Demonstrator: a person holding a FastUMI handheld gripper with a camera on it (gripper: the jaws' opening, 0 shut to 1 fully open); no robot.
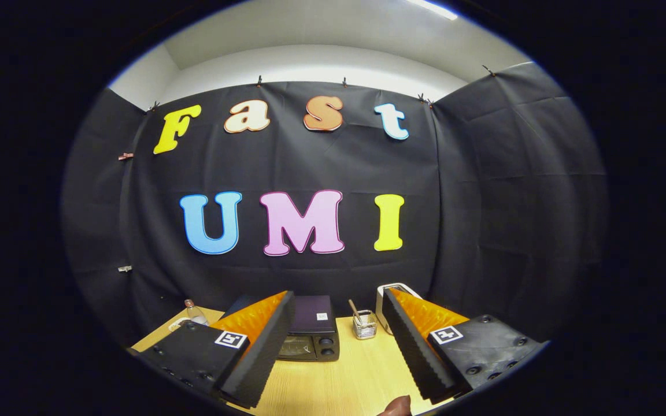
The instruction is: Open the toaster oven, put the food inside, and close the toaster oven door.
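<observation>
A small dark toaster oven (311, 335) stands on the wooden table (339, 381), beyond the fingers and partly behind the left one. Its glass door looks shut, with two knobs at its right side. My gripper (339, 306) is held well above the table and back from the oven, its two fingers wide apart with nothing between them. A brownish piece of food (396, 406) peeks in at the table's near edge, just inside the right finger.
A wire mesh holder with a stick in it (364, 323) stands right of the oven. A white appliance (393, 292) sits behind the right finger. A clear bottle (194, 312) and a pale object lie at the table's far left. Black cloth walls the booth.
</observation>
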